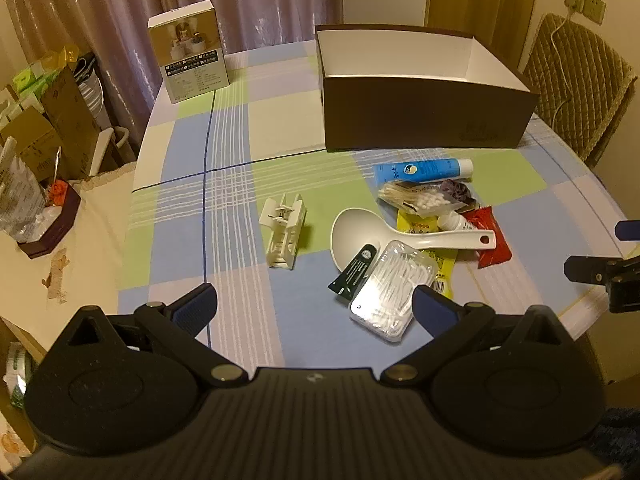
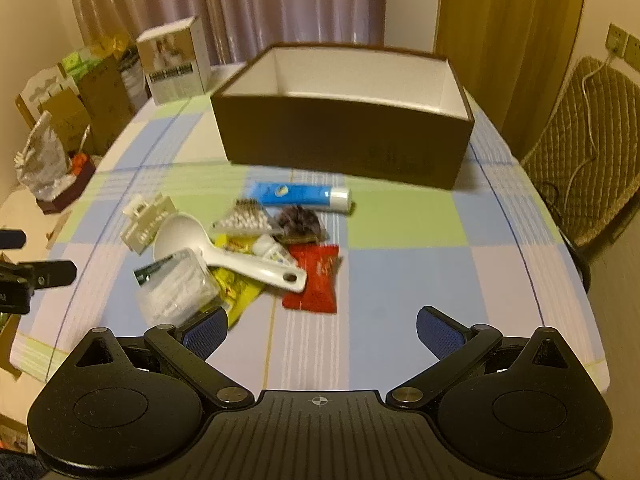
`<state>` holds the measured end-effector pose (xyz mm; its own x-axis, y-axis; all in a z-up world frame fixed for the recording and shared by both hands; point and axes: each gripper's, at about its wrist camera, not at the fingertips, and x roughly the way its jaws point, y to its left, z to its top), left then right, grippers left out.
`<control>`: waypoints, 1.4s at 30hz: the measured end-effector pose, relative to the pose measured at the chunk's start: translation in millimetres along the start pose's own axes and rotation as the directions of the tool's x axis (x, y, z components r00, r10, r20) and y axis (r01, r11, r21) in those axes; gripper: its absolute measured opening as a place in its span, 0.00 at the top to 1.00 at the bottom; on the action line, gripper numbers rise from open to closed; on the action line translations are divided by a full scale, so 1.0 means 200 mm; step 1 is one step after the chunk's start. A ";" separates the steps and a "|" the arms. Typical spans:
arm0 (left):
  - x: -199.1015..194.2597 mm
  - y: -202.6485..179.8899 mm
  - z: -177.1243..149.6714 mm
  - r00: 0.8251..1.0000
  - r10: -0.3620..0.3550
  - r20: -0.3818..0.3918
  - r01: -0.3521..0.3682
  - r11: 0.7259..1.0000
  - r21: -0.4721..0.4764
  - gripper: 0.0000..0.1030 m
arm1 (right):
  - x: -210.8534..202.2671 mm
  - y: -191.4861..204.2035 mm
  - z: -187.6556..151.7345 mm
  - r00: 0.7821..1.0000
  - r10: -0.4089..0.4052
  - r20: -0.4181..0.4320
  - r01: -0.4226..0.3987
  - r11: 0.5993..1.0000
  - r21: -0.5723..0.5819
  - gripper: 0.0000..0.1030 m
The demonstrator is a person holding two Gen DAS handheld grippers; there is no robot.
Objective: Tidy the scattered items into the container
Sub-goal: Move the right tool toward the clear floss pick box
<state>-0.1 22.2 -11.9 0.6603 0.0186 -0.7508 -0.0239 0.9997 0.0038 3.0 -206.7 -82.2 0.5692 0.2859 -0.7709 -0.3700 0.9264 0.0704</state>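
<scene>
A dark brown box (image 1: 424,120) (image 2: 344,140), white inside and with nothing in it, stands at the back of the checked tablecloth. In front of it lies a heap: a blue tube (image 1: 420,170) (image 2: 300,195), a white rice spoon (image 1: 400,236) (image 2: 240,258), a clear case of floss picks (image 1: 390,294) (image 2: 174,286), cotton swabs (image 1: 420,200), a red sachet (image 1: 490,236) (image 2: 314,278), a yellow packet (image 2: 236,290). A cream plastic clip (image 1: 284,236) (image 2: 146,218) lies apart on the left. My left gripper (image 1: 316,304) hovers open near the floss case; my right gripper (image 2: 322,326) hovers open before the heap.
A printed carton (image 1: 188,56) (image 2: 174,66) stands at the table's far left corner. Cardboard boxes and bags (image 1: 40,140) crowd the side surface on the left. A padded chair (image 1: 576,80) (image 2: 588,140) sits at the right. The right gripper shows at the left wrist view's right edge (image 1: 600,276).
</scene>
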 end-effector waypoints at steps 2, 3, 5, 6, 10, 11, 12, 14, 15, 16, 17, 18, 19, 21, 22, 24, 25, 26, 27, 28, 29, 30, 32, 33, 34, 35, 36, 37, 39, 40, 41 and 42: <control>0.00 0.01 0.00 1.000 -0.009 -0.003 0.009 1.000 -0.006 0.01 | -0.02 0.01 0.01 0.999 0.018 0.042 -0.018 1.000 -0.011 0.00; 0.01 0.01 0.00 1.000 -0.008 -0.004 0.008 1.000 -0.003 0.01 | -0.02 0.01 0.01 0.998 0.025 0.060 -0.024 1.000 -0.016 0.00; 0.01 0.02 -0.01 1.000 0.005 0.000 -0.005 1.000 0.010 0.01 | -0.02 0.02 0.01 0.995 0.050 0.089 -0.048 0.998 -0.032 0.00; 0.02 0.02 -0.01 1.000 0.016 -0.005 -0.015 1.000 0.018 0.01 | -0.02 0.03 0.01 0.993 0.064 0.098 -0.060 0.997 -0.044 0.00; 0.05 0.03 -0.05 0.999 0.049 -0.019 -0.048 0.998 0.045 0.01 | 0.02 0.07 -0.01 0.992 0.108 0.068 -0.101 0.990 -0.098 0.00; 0.06 0.04 -0.06 0.999 0.049 -0.021 -0.048 0.998 0.048 0.01 | 0.04 0.08 -0.02 0.993 0.113 0.040 -0.107 0.988 -0.115 0.00; 0.07 0.05 -0.07 0.998 0.056 -0.021 -0.055 0.997 0.057 0.01 | 0.07 0.09 -0.02 0.994 0.111 0.015 -0.109 0.986 -0.128 0.00; 0.09 0.06 -0.09 0.997 0.069 -0.030 -0.066 0.995 0.070 0.01 | 0.10 0.10 -0.03 0.993 0.115 -0.018 -0.117 0.984 -0.132 0.00; 0.10 0.07 -0.10 0.997 0.072 -0.039 -0.069 0.995 0.073 0.01 | 0.12 0.10 -0.04 0.992 0.121 -0.036 -0.125 0.984 -0.127 0.00; 0.11 0.08 -0.11 0.996 0.078 -0.048 -0.074 0.995 0.073 0.01 | 0.13 0.10 -0.04 0.991 0.125 -0.054 -0.130 0.984 -0.123 0.00; 0.12 0.09 -0.12 0.995 0.083 -0.061 -0.078 0.995 0.068 0.01 | 0.14 0.09 -0.05 0.990 0.127 -0.066 -0.134 0.984 -0.120 0.00; 0.13 0.10 -0.13 0.994 0.082 -0.077 -0.078 0.995 0.059 0.01 | 0.16 0.10 -0.05 0.989 0.127 -0.080 -0.136 0.983 -0.120 0.00; 0.14 0.12 -0.14 0.993 0.082 -0.088 -0.078 0.996 0.053 0.01 | 0.16 0.10 -0.05 0.987 0.132 -0.090 -0.142 0.983 -0.117 0.00; 0.16 0.14 -0.15 0.990 0.085 -0.108 -0.081 0.996 0.045 0.01 | 0.18 0.09 -0.05 0.983 0.148 -0.106 -0.159 0.981 -0.107 0.00; 0.16 0.15 -0.16 0.989 0.097 -0.109 -0.093 0.995 0.048 0.01 | 0.18 0.09 -0.05 0.983 0.151 -0.109 -0.162 0.981 -0.106 0.00; 0.17 0.15 -0.17 0.986 0.119 -0.115 -0.114 0.992 0.053 0.01 | 0.19 0.10 -0.05 0.983 0.151 -0.107 -0.162 0.980 -0.111 0.00; 0.18 0.16 -0.17 0.985 0.119 -0.121 -0.114 0.992 0.051 0.01 | 0.19 0.11 -0.04 0.982 0.155 -0.107 -0.167 0.979 -0.117 0.00; 0.18 0.16 -0.17 0.985 0.115 -0.126 -0.110 0.993 0.046 0.01 | 0.20 0.11 -0.04 0.981 0.163 -0.108 -0.176 0.977 -0.124 0.00; 0.19 0.17 -0.17 0.985 0.106 -0.135 -0.102 0.994 0.039 0.01 | 0.20 0.12 -0.04 0.980 0.167 -0.106 -0.180 0.975 -0.129 0.00; 0.19 0.18 -0.17 0.984 0.097 -0.146 -0.094 0.995 0.029 0.01 | 0.20 0.12 -0.04 0.980 0.170 -0.103 -0.183 0.974 -0.135 0.00; 0.20 0.18 -0.16 0.983 0.088 -0.160 -0.086 0.996 0.022 0.01 | 0.21 0.13 -0.04 0.979 0.175 -0.104 -0.189 0.972 -0.142 0.00; 0.21 0.19 -0.16 0.982 0.079 -0.172 -0.077 0.997 0.019 0.01 | 0.21 0.14 -0.04 0.978 0.180 -0.102 -0.194 0.969 -0.151 0.00; 0.21 0.19 -0.16 0.976 0.052 -0.211 -0.052 0.999 0.004 0.01 | 0.22 0.16 -0.04 0.978 0.189 -0.093 -0.203 0.963 -0.176 0.00; 0.22 0.20 -0.15 0.975 0.043 -0.220 -0.044 0.999 0.000 0.01 | 0.23 0.17 -0.04 0.977 0.193 -0.092 -0.208 0.959 -0.193 0.00; 0.22 0.21 -0.15 0.973 0.031 -0.229 -0.034 0.999 -0.006 0.01 | 0.24 0.19 -0.04 0.976 0.198 -0.089 -0.213 0.954 -0.211 0.00; 0.23 0.22 -0.14 0.973 0.028 -0.230 -0.031 0.999 -0.010 0.01 | 0.25 0.21 -0.04 0.974 0.208 -0.086 -0.223 0.947 -0.231 0.00; 0.24 0.23 -0.13 0.973 0.028 -0.229 -0.031 0.999 -0.011 0.01 | 0.26 0.22 -0.05 0.971 0.221 -0.089 -0.236 0.939 -0.248 0.00; 0.25 0.24 -0.12 0.973 0.029 -0.229 -0.033 0.999 -0.011 0.01 | 0.28 0.24 -0.06 0.968 0.232 -0.096 -0.250 0.931 -0.266 0.00; 0.27 0.26 -0.11 0.972 0.031 -0.234 -0.035 0.999 -0.013 0.01 | 0.31 0.29 -0.08 0.967 0.238 -0.094 -0.256 0.911 -0.324 0.00; 0.28 0.27 -0.11 0.971 0.031 -0.237 -0.035 0.999 -0.015 0.01 | 0.33 0.31 -0.09 0.965 0.242 -0.101 -0.262 0.899 -0.350 0.00; 0.30 0.28 -0.11 0.971 0.030 -0.239 -0.035 0.999 -0.016 0.01 | 0.36 0.33 -0.09 0.962 0.250 -0.113 -0.274 0.889 -0.366 0.00; 0.31 0.29 -0.11 0.971 0.031 -0.239 -0.036 0.999 -0.017 0.01 | 0.37 0.35 -0.09 0.960 0.255 -0.115 -0.280 0.883 -0.376 0.00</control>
<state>23.1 80.8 -71.5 0.4607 0.0450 -0.8864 -0.0601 0.9980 0.0194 6.1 -125.8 -146.9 0.3679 0.4826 -0.7948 -0.7624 0.6459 0.0393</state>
